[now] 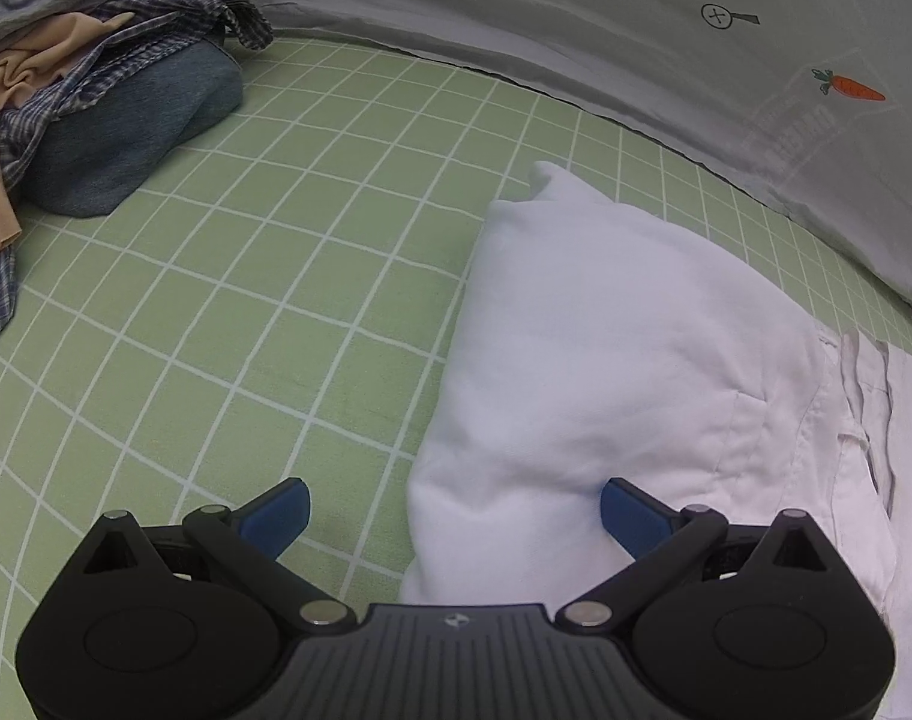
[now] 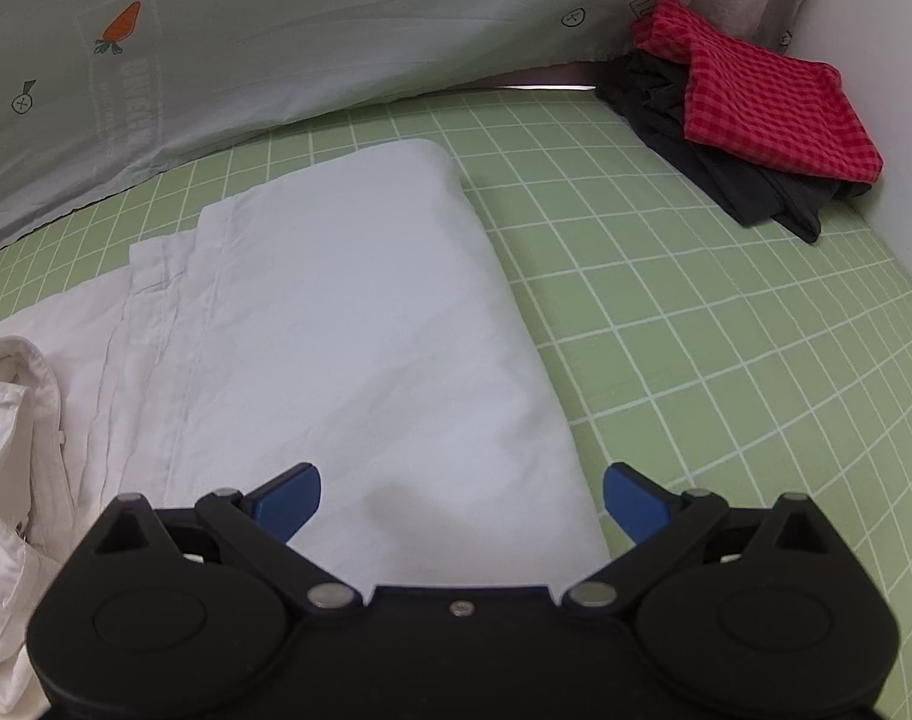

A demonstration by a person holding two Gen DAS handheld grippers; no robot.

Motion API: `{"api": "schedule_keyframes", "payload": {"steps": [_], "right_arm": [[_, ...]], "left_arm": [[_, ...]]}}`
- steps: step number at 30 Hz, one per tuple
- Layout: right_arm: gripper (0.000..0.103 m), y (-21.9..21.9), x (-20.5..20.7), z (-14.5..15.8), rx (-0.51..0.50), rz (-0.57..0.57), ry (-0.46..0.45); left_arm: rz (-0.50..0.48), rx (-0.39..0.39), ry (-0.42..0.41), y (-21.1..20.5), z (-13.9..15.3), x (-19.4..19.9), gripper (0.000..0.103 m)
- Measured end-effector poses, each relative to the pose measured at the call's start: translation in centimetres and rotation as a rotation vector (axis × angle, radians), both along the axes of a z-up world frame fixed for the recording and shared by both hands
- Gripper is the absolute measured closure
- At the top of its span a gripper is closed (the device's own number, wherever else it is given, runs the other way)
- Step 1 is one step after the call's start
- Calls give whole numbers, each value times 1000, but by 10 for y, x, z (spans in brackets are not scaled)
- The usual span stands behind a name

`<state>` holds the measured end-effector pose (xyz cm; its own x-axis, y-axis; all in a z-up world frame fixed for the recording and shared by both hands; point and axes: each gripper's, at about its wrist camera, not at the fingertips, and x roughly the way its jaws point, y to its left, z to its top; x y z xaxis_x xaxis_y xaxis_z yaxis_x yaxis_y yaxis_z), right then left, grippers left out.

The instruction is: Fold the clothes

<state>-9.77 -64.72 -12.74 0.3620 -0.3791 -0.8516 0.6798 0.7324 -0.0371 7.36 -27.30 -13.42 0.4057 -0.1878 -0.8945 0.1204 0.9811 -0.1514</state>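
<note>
While the green checked bed (image 1: 246, 276) carries it, the white shirt (image 2: 360, 312) lies partly folded, long axis toward 12 o'clock; its collar end is cut off at 9 in the right view. Left gripper (image 1: 454, 516) and right gripper (image 2: 462, 501) hover, fingers spread, empty.

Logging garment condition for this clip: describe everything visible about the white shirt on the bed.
The white cotton-looking shirt lies flat on the green grid-patterned bedsheet, both sides folded inward into a long smooth panel. Its collar and placket sit rumpled at one end. Both open grippers hover over it, gripping nothing.
</note>
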Motion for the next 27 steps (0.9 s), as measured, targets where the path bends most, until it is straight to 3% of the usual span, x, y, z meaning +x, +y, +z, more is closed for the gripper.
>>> {"api": "schedule_keyframes", "payload": {"steps": [3, 5, 7, 9, 11, 13, 20, 27], "right_arm": [[1, -1, -4, -2, 8, -14, 6], [1, -1, -5, -1, 8, -16, 5], [1, -1, -5, 0, 1, -16, 0], [1, -1, -6, 4, -4, -18, -14], [1, -2, -8, 7, -6, -24, -30], [1, -3, -11, 10, -4, -33, -49], [1, -2, -34, 21, 14, -67, -129], [1, -8, -65, 25, 40, -75, -155]], "left_arm": [[-8, -26, 6, -1, -2, 2, 3], [-13, -61, 14, -1, -3, 2, 11], [-19, -123, 24, -1, -4, 1, 30], [-30, -145, 16, -3, -1, -2, 38], [-41, -152, 6, -5, 3, -6, 54], [-49, -195, 11, -3, 8, -8, 89], [-118, -322, -78, -16, 57, -31, 95], [-208, -410, -138, -72, 100, -57, 95]]}}
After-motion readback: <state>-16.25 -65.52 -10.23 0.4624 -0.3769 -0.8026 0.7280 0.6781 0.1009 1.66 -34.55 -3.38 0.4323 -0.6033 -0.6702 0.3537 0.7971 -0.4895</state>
